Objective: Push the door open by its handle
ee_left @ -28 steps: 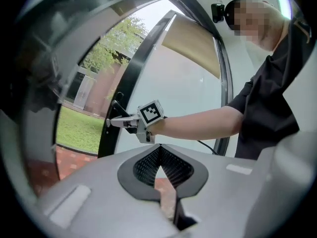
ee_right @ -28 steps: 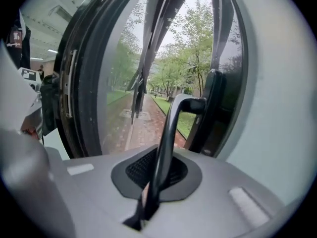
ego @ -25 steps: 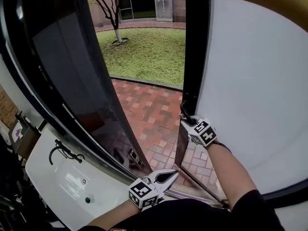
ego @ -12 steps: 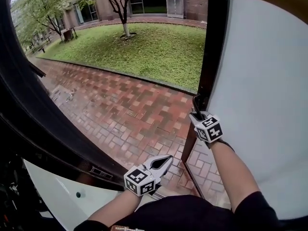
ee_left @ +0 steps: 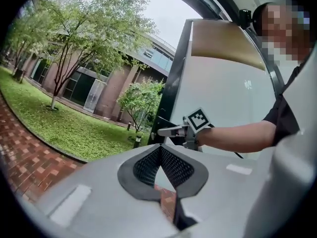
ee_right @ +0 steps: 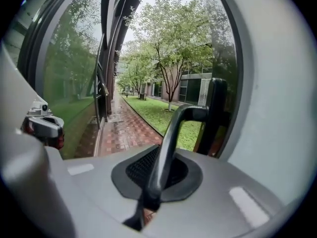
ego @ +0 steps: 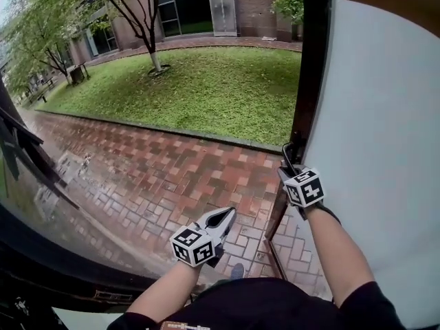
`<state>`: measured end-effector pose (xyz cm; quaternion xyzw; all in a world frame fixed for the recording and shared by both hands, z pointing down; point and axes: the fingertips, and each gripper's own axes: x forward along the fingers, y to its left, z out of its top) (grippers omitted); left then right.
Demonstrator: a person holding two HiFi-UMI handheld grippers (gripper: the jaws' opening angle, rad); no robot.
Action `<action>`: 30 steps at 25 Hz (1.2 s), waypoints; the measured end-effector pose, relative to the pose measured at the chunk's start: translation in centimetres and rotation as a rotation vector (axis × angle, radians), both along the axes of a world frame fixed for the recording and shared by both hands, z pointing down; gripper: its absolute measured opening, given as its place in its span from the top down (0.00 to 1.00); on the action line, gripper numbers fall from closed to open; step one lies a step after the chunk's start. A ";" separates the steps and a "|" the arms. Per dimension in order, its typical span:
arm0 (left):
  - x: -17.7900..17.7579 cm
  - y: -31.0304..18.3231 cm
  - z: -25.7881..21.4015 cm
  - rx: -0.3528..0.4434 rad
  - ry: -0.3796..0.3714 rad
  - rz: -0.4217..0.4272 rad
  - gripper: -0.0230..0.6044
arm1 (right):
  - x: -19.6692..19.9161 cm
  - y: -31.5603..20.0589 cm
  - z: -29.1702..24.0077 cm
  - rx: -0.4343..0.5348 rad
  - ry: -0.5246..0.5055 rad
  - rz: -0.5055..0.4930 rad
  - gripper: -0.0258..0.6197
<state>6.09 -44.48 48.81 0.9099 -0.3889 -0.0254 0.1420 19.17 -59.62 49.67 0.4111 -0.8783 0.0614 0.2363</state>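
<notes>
Right gripper view shows the dark curved metal lever handle (ee_right: pixel 171 128) rising between your right gripper's (ego: pixel 289 172) jaws, which are clenched on it, at the white door panel's (ee_right: pixel 270 113) black edge. Your left gripper (ee_left: pixel 159 158) is pinched together on nothing, with wet red brick paving (ego: pixel 172 170) beyond its jaws.
</notes>
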 end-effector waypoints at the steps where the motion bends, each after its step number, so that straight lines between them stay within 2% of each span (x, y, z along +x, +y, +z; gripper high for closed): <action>1: 0.2 -1.9 0.5 0.003 0.005 0.014 0.97 | 1.1 -0.7 0.0 -0.002 0.009 0.020 0.97; 5: 0.8 -9.8 3.0 0.005 0.043 0.087 0.97 | 5.8 -2.6 0.3 0.025 0.039 0.118 0.97; 6: 1.1 -11.8 3.6 0.000 0.046 0.102 0.97 | 7.1 -2.7 1.9 -0.016 0.059 0.128 0.97; 9: 1.8 -16.3 4.1 -0.021 0.028 0.166 0.97 | 10.5 -1.3 10.7 -0.224 0.146 0.127 0.96; 10: 2.0 -17.1 3.9 -0.015 0.013 0.200 0.97 | 11.7 -0.4 12.5 -0.246 0.135 0.152 0.96; 12: 2.2 -18.7 2.9 0.013 -0.012 0.253 0.97 | 14.0 0.5 12.2 -0.192 0.001 0.246 0.96; 14: 2.4 -20.7 2.1 0.029 -0.009 0.273 0.97 | 16.1 -0.1 8.5 -0.055 -0.135 0.313 0.96; 15: 2.7 -21.7 1.9 0.030 -0.003 0.276 0.97 | 17.0 -0.4 6.4 0.018 -0.169 0.322 0.96; 17: 3.4 -23.5 2.0 0.031 0.002 0.269 0.97 | 17.9 -1.0 2.9 0.119 -0.218 0.309 0.96; 19: 4.2 -24.9 1.8 0.034 0.001 0.253 0.97 | 17.6 -1.7 1.8 0.147 -0.270 0.264 0.96; 26: 5.2 -26.5 1.2 0.013 -0.001 0.167 0.97 | 14.1 -5.1 5.8 0.077 -0.341 0.091 0.96; 30: 5.6 -27.3 2.1 0.017 0.002 0.158 0.97 | 13.8 -7.3 6.8 0.063 -0.374 0.060 0.96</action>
